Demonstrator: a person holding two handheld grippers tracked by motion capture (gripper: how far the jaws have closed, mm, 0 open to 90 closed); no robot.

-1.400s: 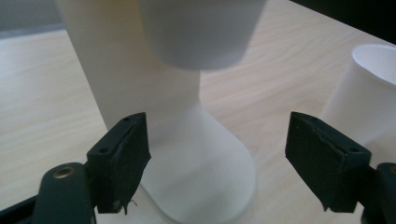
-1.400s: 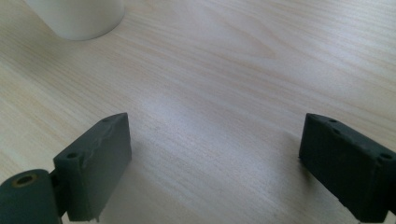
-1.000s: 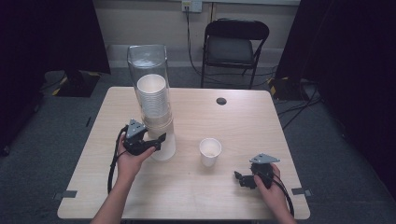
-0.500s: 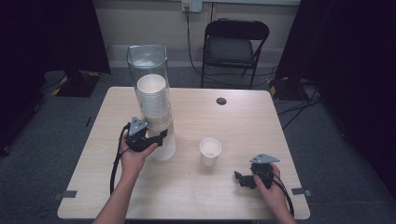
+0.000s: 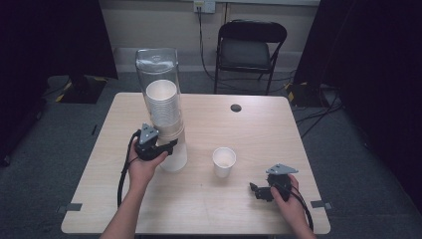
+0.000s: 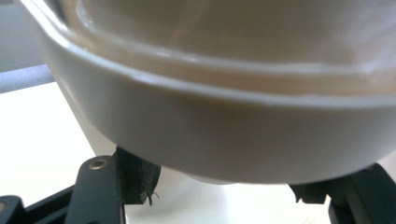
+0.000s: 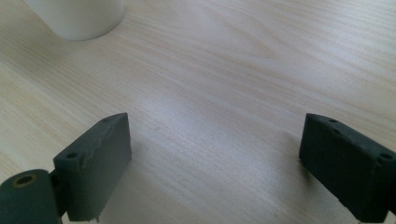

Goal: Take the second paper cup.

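High view, near edge: right gripper (image 5: pixel 263 191), held low over the wooden table (image 5: pixel 278 124) at its right front corner, jaws spread wide with nothing between them; the right gripper view confirms bare wood grain between the two black pads (image 7: pixel 95 161) and the base of a white cup at upper left. Next, mid-table: single white paper cup (image 5: pixel 224 161), upright, open mouth up, interior appears empty, standing apart from both grippers. Left of it: left gripper (image 5: pixel 166 147), jaws set on either side of the lowest cup in a tall stack of nested white paper cups (image 5: pixel 166 107); whether the pads actually press the cup cannot be told. Left gripper view: pale cup wall (image 6: pixel 210 140) very close, black jaws flanking it at the bottom. Stack leans toward the far side. Behind the stack: clear plastic container (image 5: pixel 157 64), upright, contents not discernible. Far centre: dark round grommet (image 5: pixel 236 107). Beyond the table: black folding chair (image 5: pixel 251 47).
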